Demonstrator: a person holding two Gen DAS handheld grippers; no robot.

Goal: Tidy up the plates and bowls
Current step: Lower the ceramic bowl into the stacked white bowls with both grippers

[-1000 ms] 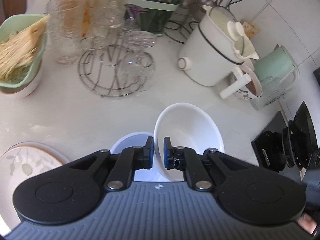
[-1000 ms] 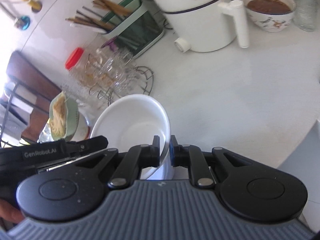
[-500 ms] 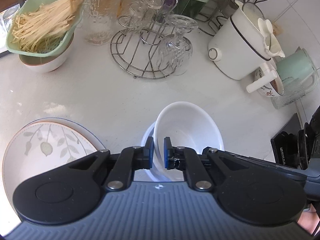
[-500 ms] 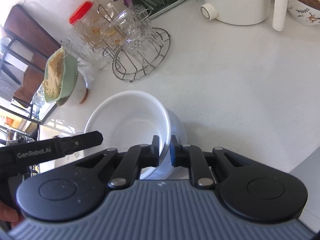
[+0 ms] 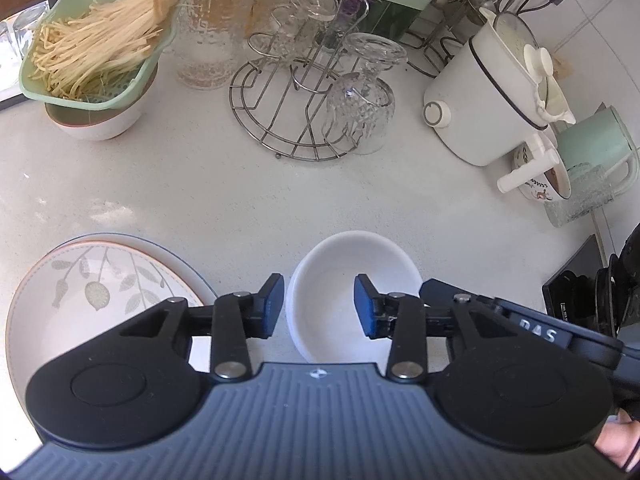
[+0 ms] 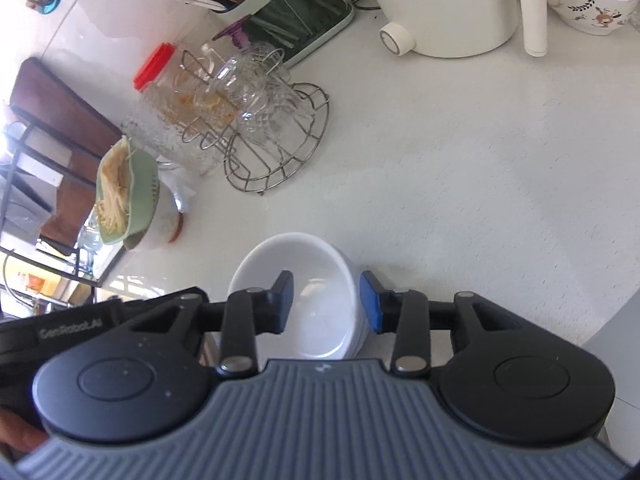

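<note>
a: what has just changed?

b: both grippers have just been opening; the left gripper (image 5: 319, 306) and the right gripper (image 6: 326, 302) each pinched the rim of the white bowl (image 5: 352, 276) half a second ago; now the fingers (image 5: 271, 306) are spread, with a rim wall between each pair but no pad pressing on it.

a: where is the bowl?

b: upright on the counter (image 5: 240, 192), nested in another white bowl; from the right wrist a second rim (image 6: 358, 300) peeps out below it; just left sits a leaf-patterned plate (image 5: 96, 296) on a larger plate.

a: what does that mean for the task?

b: i judge this bowl stacked and released; other dishes likely come next.

a: what is hidden?

b: the lower bowl is nearly all covered, so how many are stacked i cannot tell; each gripper body cuts off the bowl's near edge; the plate runs under the left gripper; only a fingertip of each hand shows at the frame edge.
</note>
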